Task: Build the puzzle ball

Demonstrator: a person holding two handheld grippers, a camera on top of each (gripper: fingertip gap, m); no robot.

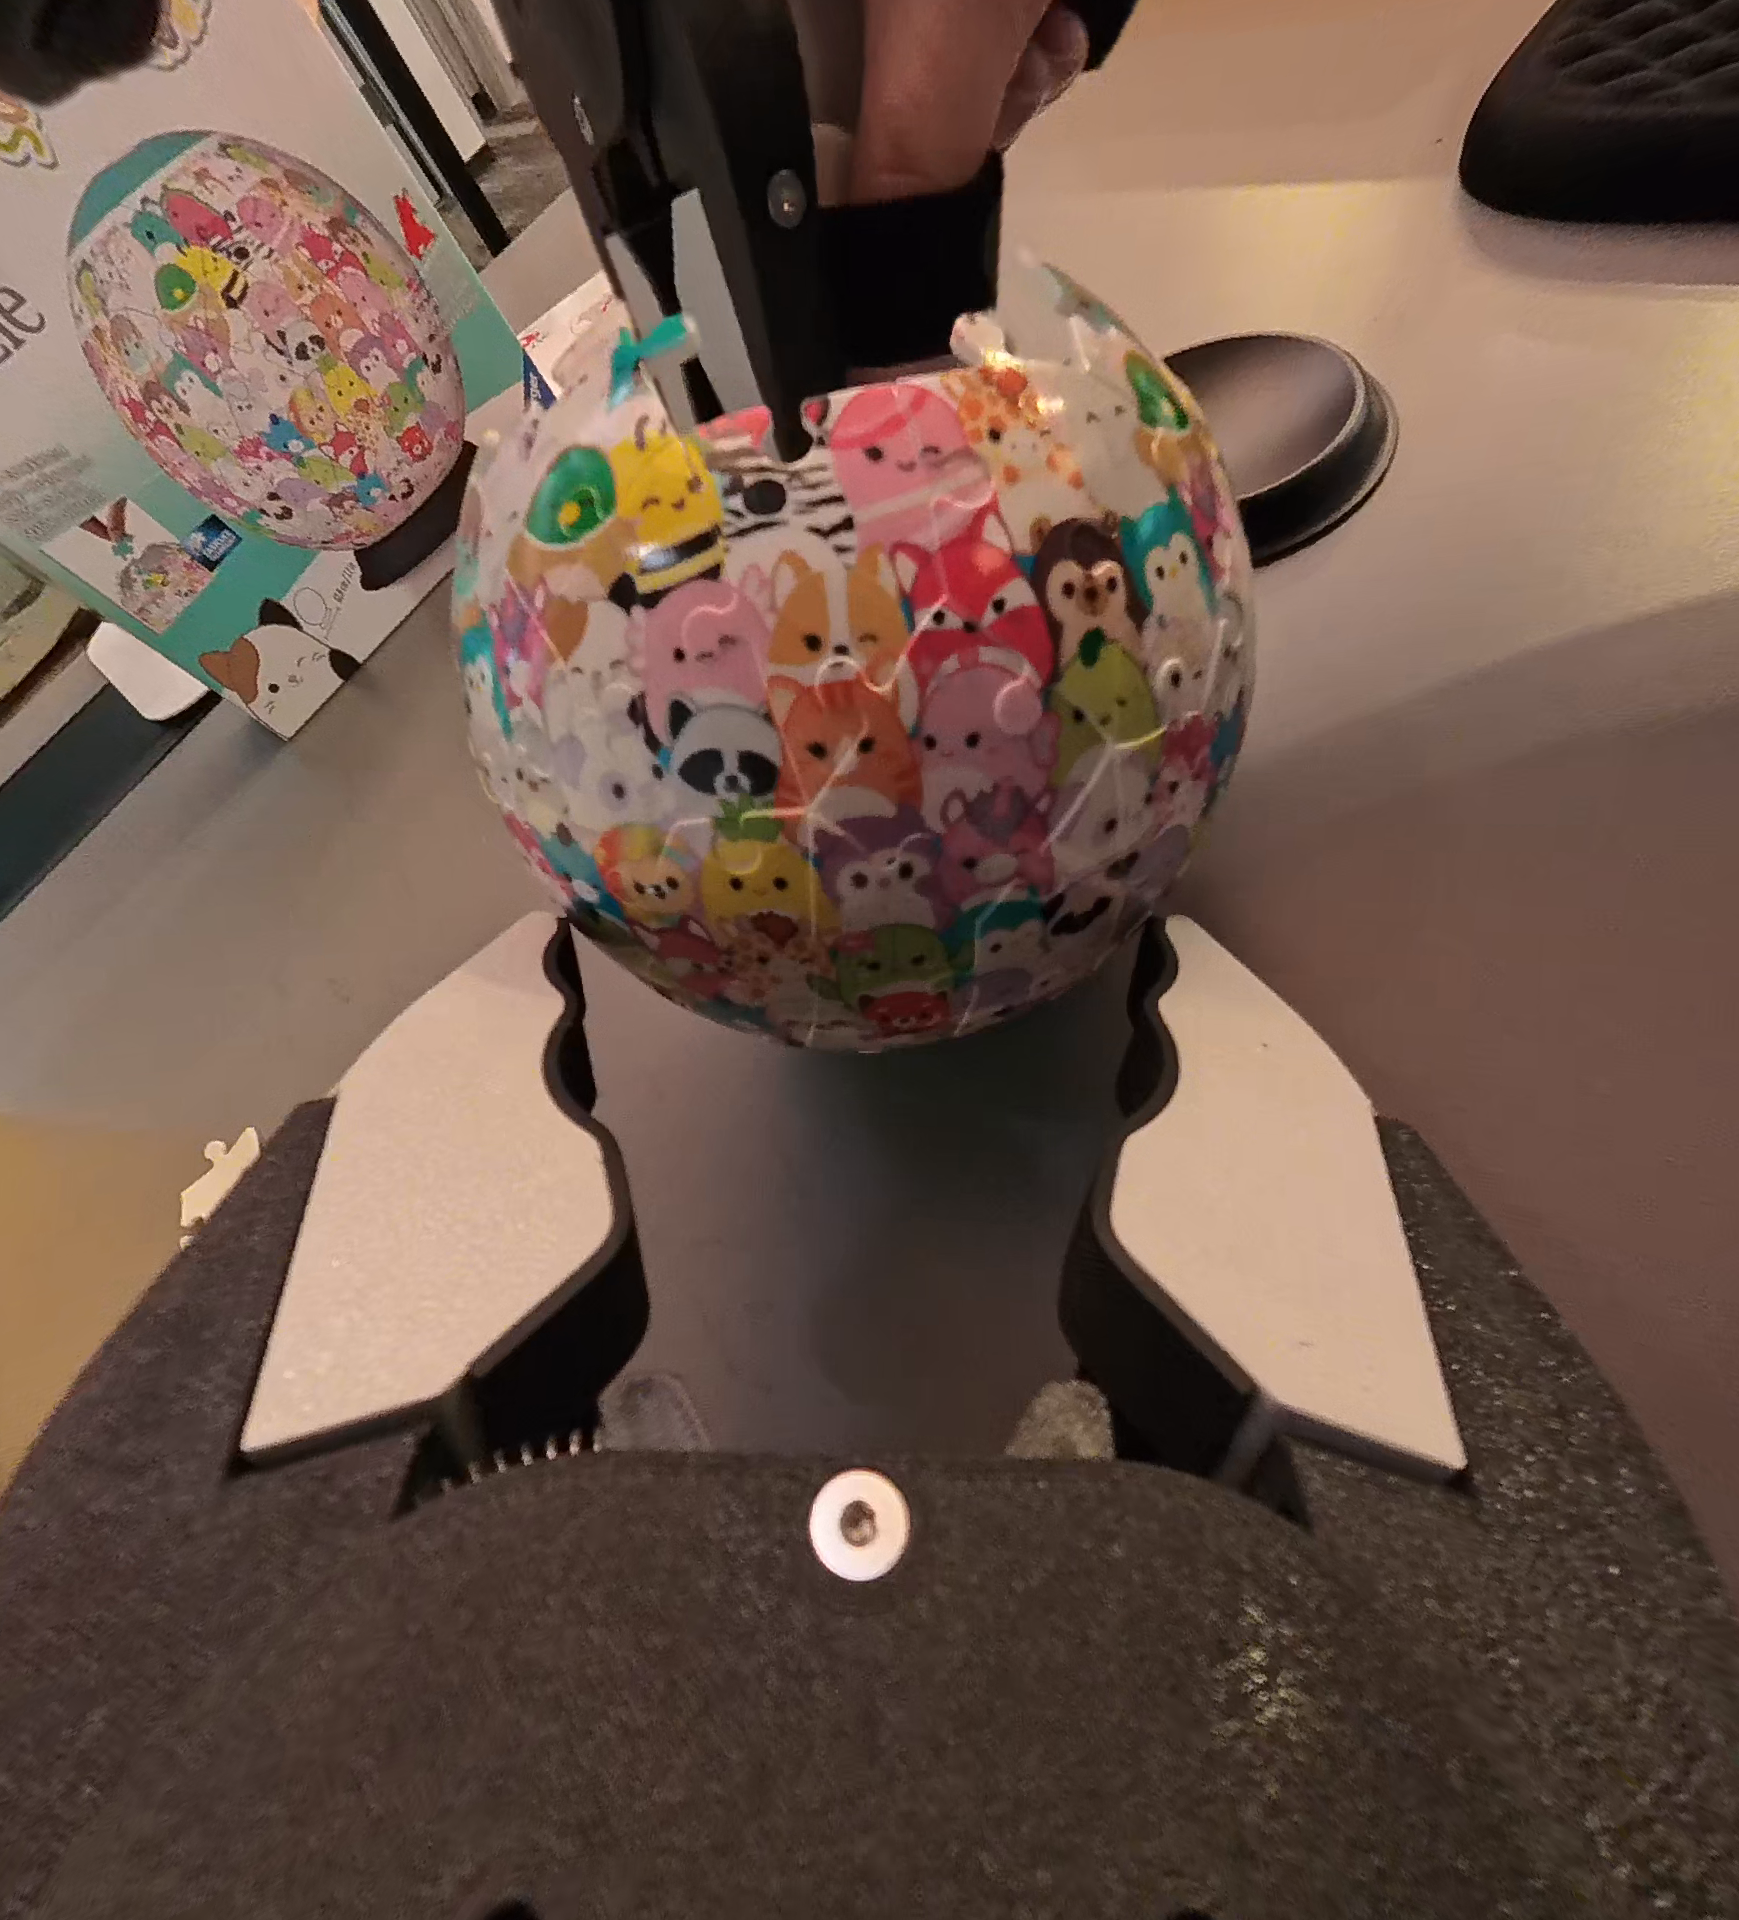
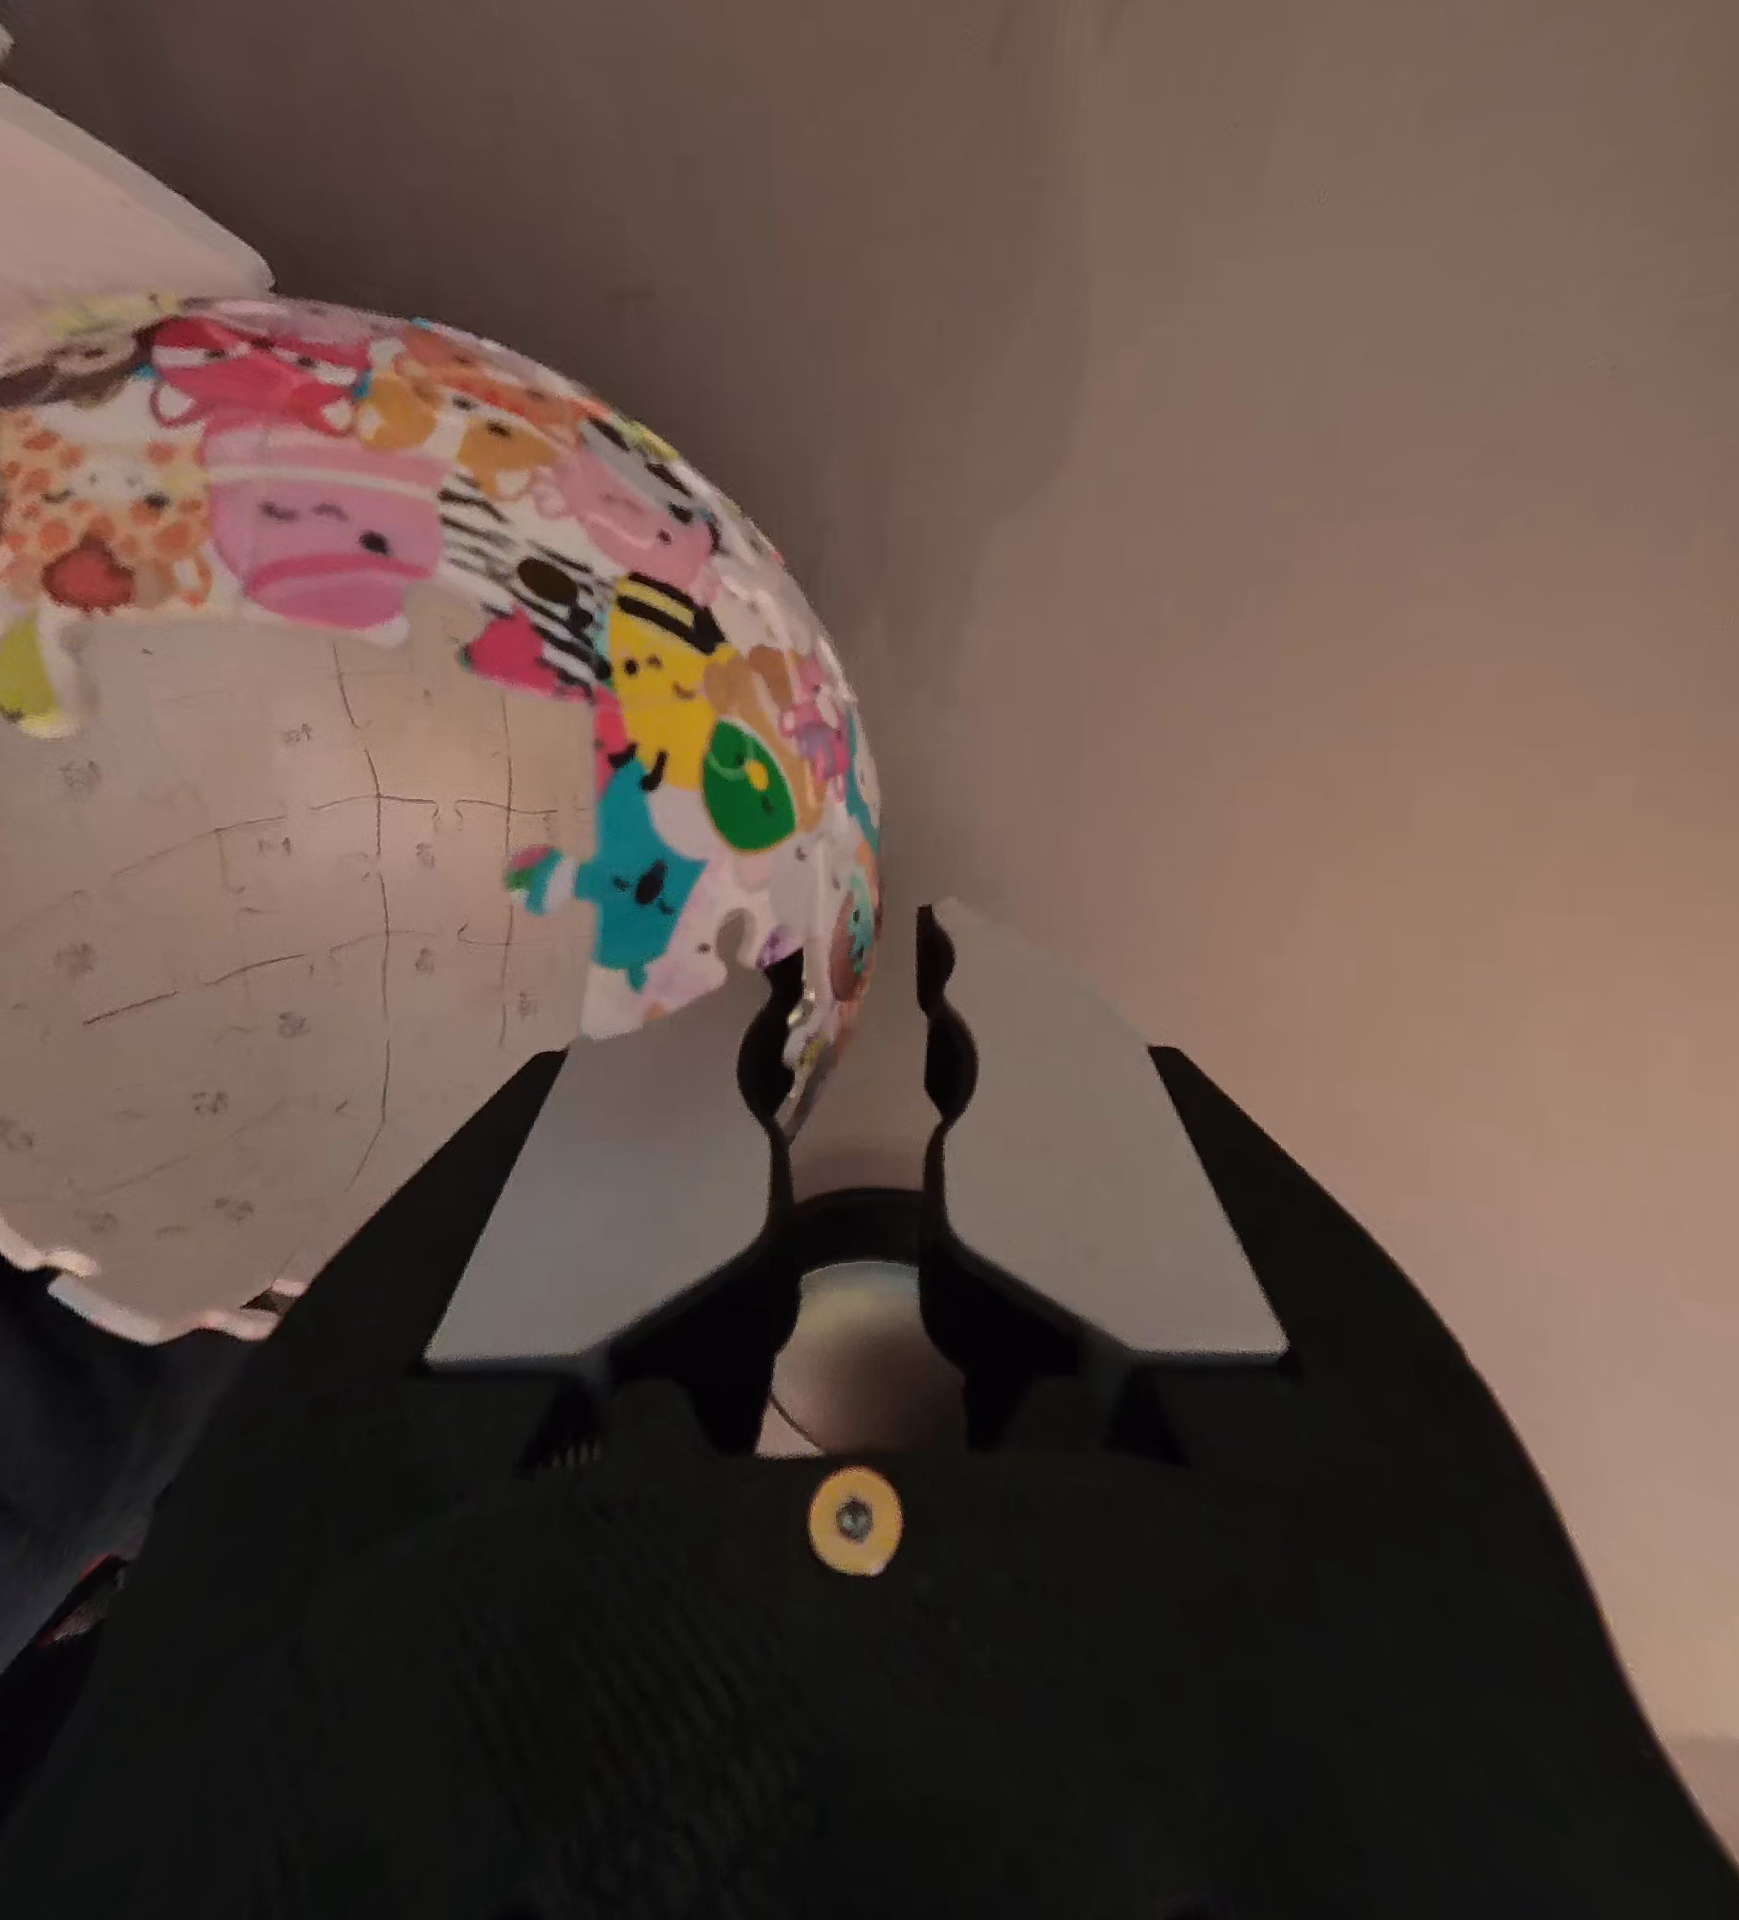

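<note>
The puzzle ball (image 1: 844, 675) is a part-built shell printed with colourful cartoon animals, open at the top with a jagged rim. My left gripper (image 1: 860, 935) is shut on its lower sides and holds it over the grey table (image 1: 1467, 831). My right gripper (image 1: 735, 431) comes down from above at the rim near the zebra piece. In the right wrist view the ball (image 2: 325, 499) shows its white inside (image 2: 221, 935). There the right gripper (image 2: 844, 966) has its jaws a narrow gap apart, straddling the shell's edge, with no loose piece visible in them.
The puzzle box (image 1: 221, 416) stands at the back left. A round black stand (image 1: 1291, 436) sits behind the ball. A black mesh object (image 1: 1654, 104) lies at the back right. A loose white piece (image 1: 210, 1174) lies by the left edge. A hand (image 1: 927, 104) holds the right gripper. From either gripper's tips it is about 25 cm to the black mesh object (image 1: 1654, 104).
</note>
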